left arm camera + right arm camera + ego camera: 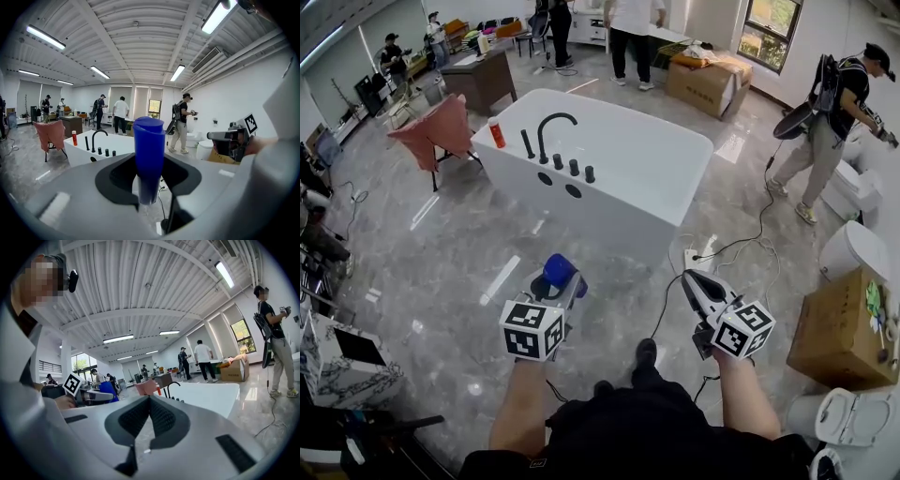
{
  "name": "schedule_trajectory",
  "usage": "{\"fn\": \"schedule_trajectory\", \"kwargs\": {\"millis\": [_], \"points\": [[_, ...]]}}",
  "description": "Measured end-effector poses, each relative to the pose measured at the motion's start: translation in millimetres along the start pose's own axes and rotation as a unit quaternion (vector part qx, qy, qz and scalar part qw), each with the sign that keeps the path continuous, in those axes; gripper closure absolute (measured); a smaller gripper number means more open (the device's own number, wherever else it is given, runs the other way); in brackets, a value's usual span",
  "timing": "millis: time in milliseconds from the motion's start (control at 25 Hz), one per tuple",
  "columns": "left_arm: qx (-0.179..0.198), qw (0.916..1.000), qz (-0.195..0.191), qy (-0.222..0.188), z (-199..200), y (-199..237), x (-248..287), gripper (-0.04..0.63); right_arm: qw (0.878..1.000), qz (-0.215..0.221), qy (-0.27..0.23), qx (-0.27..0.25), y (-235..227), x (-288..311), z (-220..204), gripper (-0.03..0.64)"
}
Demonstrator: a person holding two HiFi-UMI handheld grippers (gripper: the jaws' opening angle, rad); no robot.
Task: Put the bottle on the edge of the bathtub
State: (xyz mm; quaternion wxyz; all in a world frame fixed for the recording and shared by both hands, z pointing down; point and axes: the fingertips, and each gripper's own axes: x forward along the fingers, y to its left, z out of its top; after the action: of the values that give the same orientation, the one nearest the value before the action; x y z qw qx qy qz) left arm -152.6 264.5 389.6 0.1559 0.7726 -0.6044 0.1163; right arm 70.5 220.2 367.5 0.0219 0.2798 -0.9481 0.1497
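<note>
Short of the bathtub (614, 214), the left hand-held gripper (562, 287) grasps a blue bottle (149, 150). The right hand-held gripper (692, 281) is clenched, empty.

A blue bottle (149, 154), a white bathtub (619, 216) with black tap (541, 141), a red bottle (497, 133) — and a grey marbled floor (441, 272), a pink cloth (436, 131).

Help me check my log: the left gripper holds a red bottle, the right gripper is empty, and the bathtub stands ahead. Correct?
Not quite: the left gripper view shows the bottle in the left gripper is blue, not red. The right gripper is empty, and the bathtub stands ahead.
</note>
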Motion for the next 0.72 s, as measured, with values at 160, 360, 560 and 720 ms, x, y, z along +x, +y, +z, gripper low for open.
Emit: {"fn": "schedule_trajectory", "kwargs": {"millis": [160,360,560,720], "points": [[0.003,0.9999,-0.006,0.011,11.6,-10.0,41.7,0.437,1.0,0.0,0.008,0.019,-43.3,7.3,-1.8,0.606],[0.003,0.9997,-0.01,0.022,33.0,-10.4,94.7,0.436,0.999,0.008,0.013,0.033,-91.2,30.2,5.5,0.606],[0.014,0.9996,-0.009,0.025,58.8,-18.2,140.5,0.437,0.999,0.015,0.005,0.04,-137.0,42.2,19.8,0.606],[0.021,0.9994,-0.009,0.025,77.4,-30.7,169.1,0.436,0.999,0.015,-0.001,0.047,-172.2,40.6,30.6,0.606]]}}
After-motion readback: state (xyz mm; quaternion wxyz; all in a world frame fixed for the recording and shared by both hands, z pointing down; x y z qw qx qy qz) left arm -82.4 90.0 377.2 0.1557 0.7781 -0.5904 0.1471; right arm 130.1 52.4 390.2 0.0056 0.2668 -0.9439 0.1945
